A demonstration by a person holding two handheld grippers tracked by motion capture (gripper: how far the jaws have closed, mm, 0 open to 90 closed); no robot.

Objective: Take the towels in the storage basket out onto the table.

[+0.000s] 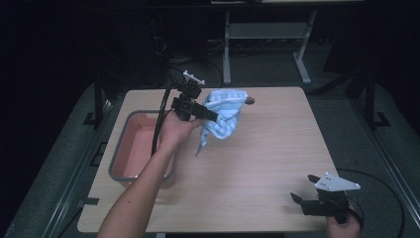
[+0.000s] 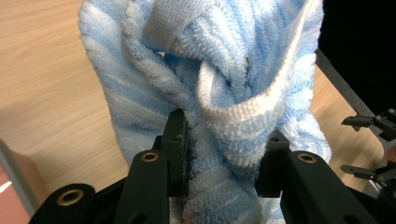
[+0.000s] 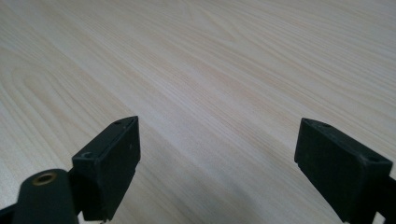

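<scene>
left hand-held gripper (image 1: 214,117) pinching blue striped towel (image 1: 224,119) above worktop (image 1: 257,158), just right of pink tub (image 1: 141,144), right hand-held gripper (image 1: 303,189) spread, empty

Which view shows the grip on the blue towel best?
The left gripper view: the left gripper is clamped on the bunched blue towel. The high view shows the towel hanging above the table. The right gripper view shows bare wood.

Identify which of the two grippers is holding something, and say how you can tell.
The left gripper, raised beside the pink tub: it is shut on the blue striped towel. The right gripper is open above bare table.
</scene>
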